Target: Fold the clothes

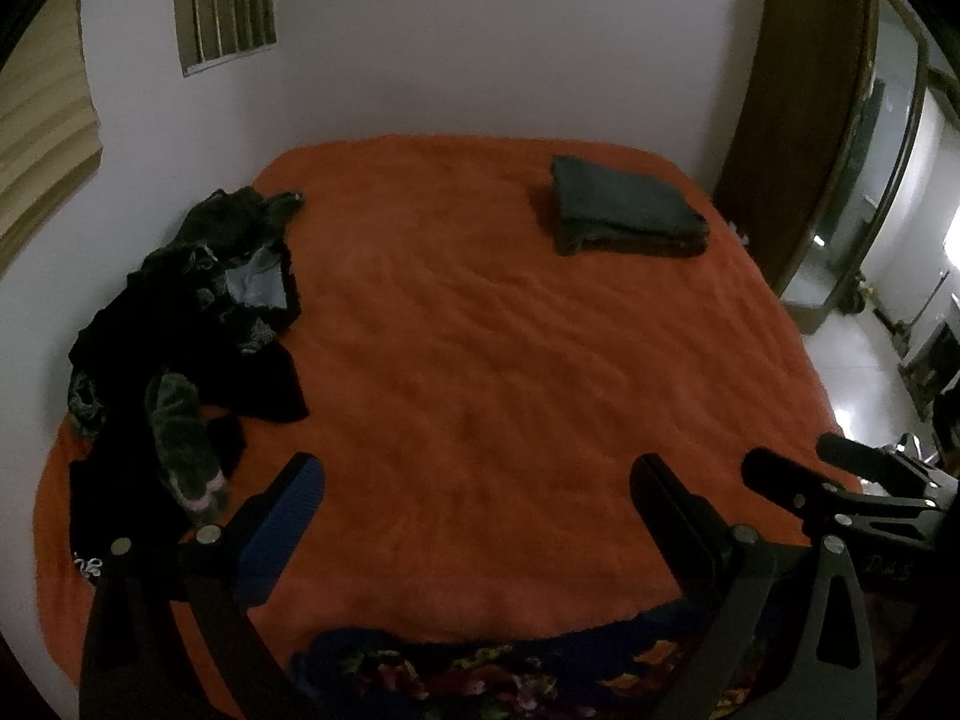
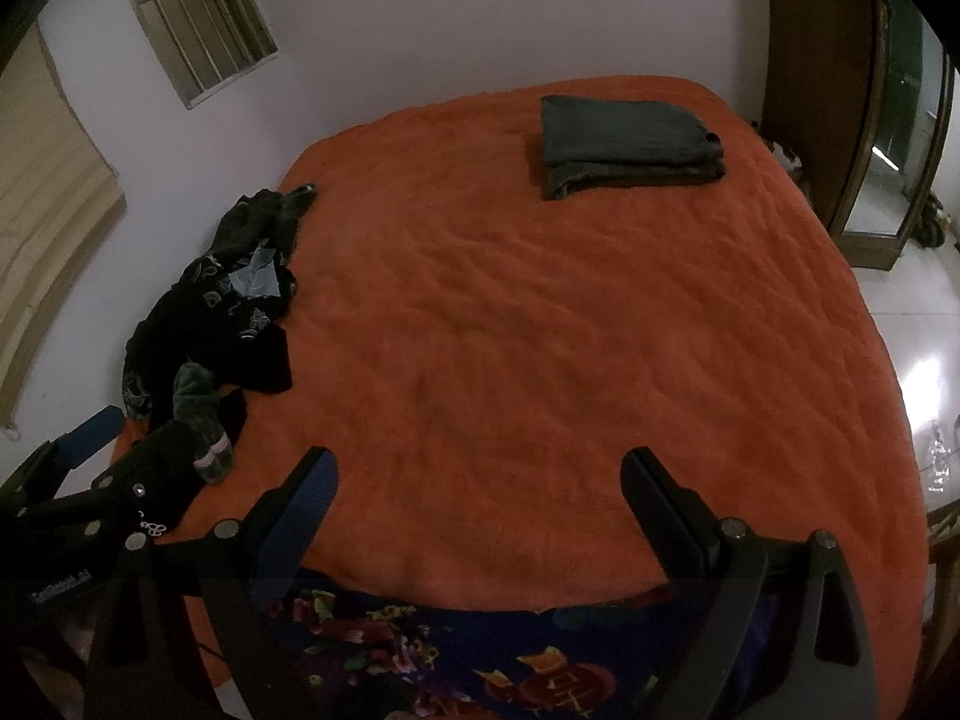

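Orange bedding covers the bed against a pale wall. Nearest, a dark blue floral cloth drapes over the bed's near edge. Above it, the left hand-held gripper and right hand-held gripper both hover with fingers spread apart, holding nothing. Farther left lies a crumpled pile of dark clothes; far right rests a folded grey-green garment.

Folded dark-green garment lies flat, far right; black clothes heap (crumpled) far left.
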Tool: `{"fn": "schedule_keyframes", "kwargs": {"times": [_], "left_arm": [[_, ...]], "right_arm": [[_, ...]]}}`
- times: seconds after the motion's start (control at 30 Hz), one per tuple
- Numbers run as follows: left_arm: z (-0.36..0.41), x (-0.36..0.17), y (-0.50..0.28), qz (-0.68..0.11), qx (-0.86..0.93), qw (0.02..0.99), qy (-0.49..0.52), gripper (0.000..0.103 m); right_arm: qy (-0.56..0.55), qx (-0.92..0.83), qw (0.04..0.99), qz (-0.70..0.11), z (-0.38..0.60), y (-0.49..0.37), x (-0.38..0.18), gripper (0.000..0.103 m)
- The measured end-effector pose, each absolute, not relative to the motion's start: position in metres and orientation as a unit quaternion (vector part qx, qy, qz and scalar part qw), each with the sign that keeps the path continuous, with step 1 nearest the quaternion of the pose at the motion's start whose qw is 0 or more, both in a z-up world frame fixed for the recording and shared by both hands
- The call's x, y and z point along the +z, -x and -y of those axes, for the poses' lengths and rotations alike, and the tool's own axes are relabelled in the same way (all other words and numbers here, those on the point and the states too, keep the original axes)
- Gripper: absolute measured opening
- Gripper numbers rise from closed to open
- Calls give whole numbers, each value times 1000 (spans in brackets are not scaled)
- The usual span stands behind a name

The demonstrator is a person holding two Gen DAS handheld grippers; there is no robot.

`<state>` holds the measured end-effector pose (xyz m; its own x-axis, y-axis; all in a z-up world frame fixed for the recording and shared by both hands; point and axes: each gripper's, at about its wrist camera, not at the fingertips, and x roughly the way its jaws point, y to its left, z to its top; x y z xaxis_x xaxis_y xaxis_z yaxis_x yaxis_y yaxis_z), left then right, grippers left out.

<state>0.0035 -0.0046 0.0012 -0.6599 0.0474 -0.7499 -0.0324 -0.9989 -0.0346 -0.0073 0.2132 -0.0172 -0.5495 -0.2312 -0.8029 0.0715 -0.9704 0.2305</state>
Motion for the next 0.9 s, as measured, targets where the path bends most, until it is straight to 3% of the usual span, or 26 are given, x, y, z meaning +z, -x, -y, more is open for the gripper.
{"fn": "schedule_keyframes", "kwargs": {"times": [0.9], "left_arm": [[5,-5,3,2,899,3,437,102]], "right_arm": [[-464,-878,87,76,-212,5,-14,95]]}}
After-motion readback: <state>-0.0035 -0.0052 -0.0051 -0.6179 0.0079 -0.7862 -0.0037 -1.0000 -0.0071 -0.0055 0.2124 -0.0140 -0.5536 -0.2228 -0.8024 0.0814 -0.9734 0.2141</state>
